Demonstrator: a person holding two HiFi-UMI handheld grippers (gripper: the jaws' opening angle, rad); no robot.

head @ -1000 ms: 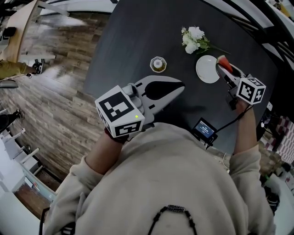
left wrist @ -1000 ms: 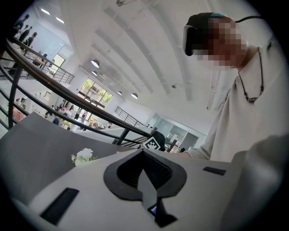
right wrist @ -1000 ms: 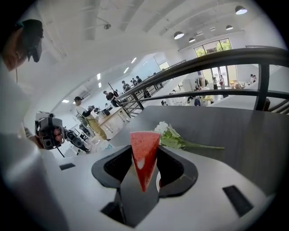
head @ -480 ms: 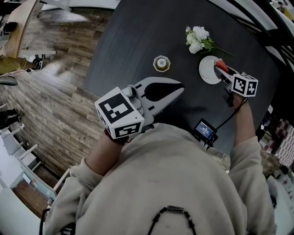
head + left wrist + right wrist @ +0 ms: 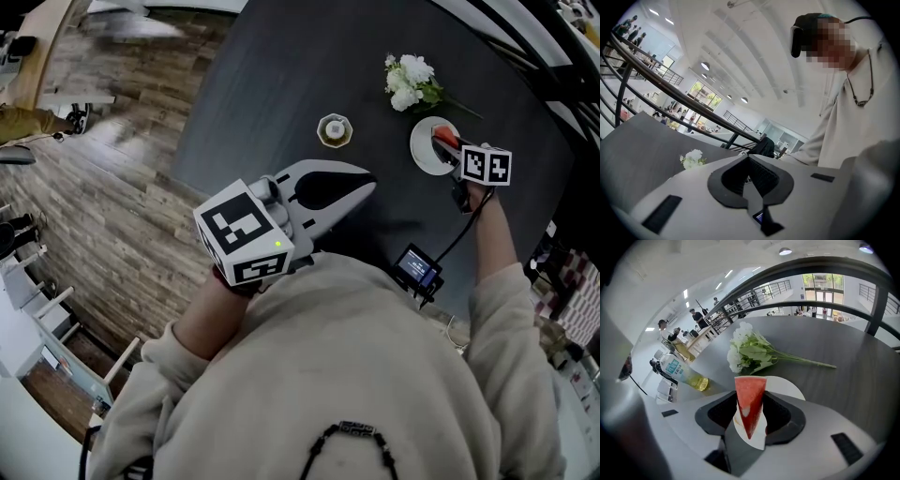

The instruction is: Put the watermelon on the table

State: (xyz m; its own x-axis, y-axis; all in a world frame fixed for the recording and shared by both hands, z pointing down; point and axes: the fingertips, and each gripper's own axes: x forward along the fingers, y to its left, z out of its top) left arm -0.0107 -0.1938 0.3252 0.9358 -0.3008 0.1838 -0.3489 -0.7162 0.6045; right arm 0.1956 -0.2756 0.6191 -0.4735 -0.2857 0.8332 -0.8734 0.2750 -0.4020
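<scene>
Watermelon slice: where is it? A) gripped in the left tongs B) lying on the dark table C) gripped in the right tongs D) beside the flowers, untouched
C: the right gripper view shows the watermelon slice pinched between the pads of the right tongs, with the white plate behind it.

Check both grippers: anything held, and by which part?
Right gripper clamps the watermelon slice across its two opposite sides, about midway down. Left gripper is shut on nothing.

A white plate (image 5: 427, 152) sits toward the right edge of the bench (image 5: 281, 75). A bunch of white flowers (image 5: 411, 80) lies just beyond it. A bottle (image 5: 334, 129) of yellowish drink stands upright left of the plate. A small screen device (image 5: 417, 267) rests at the near edge.
</scene>
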